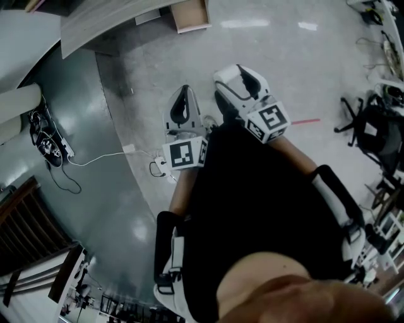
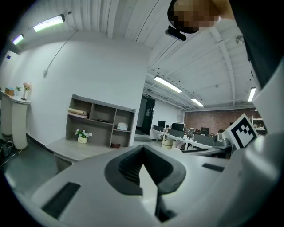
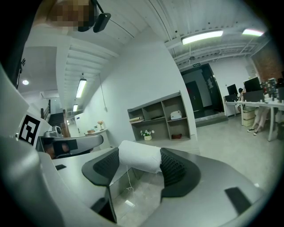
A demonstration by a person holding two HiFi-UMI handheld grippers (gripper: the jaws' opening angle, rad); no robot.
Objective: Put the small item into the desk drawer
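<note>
Office floor stretches ahead, and the desk [image 2: 66, 150] stands well beyond both tools. My right hand-held gripper [image 3: 137, 172] is clamped on the small white roll [image 3: 140, 156]. The left hand-held gripper [image 2: 144, 170] is closed and empty. I judge this the carry; next I must reach the drawer.

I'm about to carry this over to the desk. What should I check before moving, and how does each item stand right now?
1. Right tool clamped on the small white cloth roll: ok.
2. Roll sits centred across the pads: ok.
3. Left tool shut with nothing in it: ok.
4. Light wooden drawer at the grey desk pulled out: ok, it looks open in the head view.
5. Room inside the drawer: cannot tell from here.
6. White cable on the floor clear of the walking path: cannot tell.
</note>
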